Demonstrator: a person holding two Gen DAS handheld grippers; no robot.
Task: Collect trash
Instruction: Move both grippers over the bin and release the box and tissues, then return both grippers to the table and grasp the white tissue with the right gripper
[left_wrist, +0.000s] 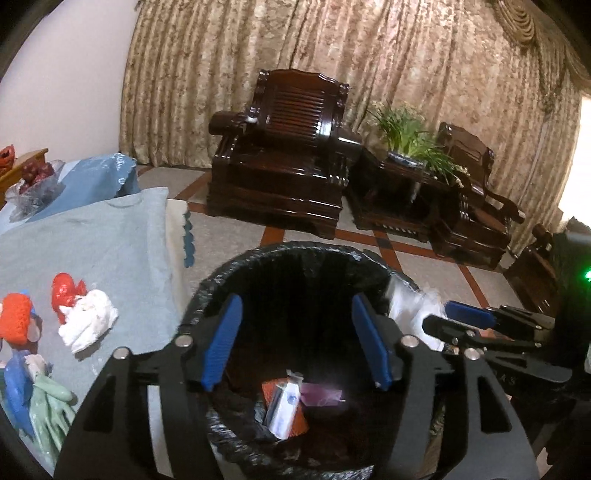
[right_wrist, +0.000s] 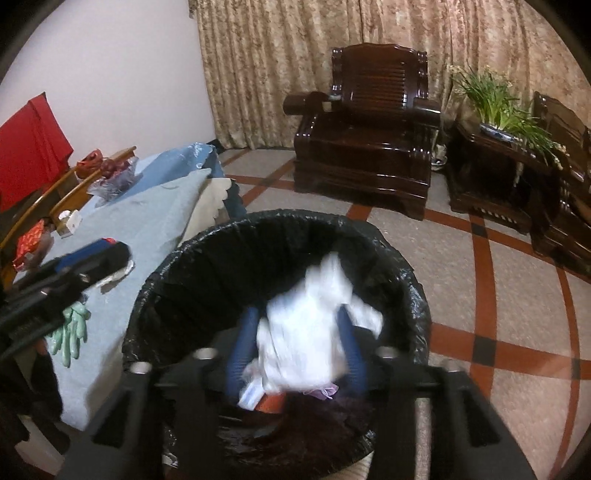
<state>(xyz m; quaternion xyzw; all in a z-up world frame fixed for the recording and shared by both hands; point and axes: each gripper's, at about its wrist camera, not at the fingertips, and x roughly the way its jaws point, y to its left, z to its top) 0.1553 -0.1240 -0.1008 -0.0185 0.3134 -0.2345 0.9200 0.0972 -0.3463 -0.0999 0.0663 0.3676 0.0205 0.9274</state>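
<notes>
Right wrist: white bag (right_wrist: 306, 332) (blurred) btwn fingers (right_wrist: 240, 354).

Blur between the fingers, edges that cut things off

Between the right gripper's (right_wrist: 295, 350) blue fingers (right_wrist: 242, 354) a white crumpled plastic (right_wrist: 306, 332) is smeared by motion; whether the pads touch it cannot be told, and it hides most of the trash bin's (right_wrist: 207, 240) bottom. Left of those fingers the left gripper (right_wrist: 88, 258) is blurred and cut off by the picture's edge. Below the left gripper's fingers (left_wrist: 221, 339), the small packets (left_wrist: 284, 406) are too blurred to name.
</notes>
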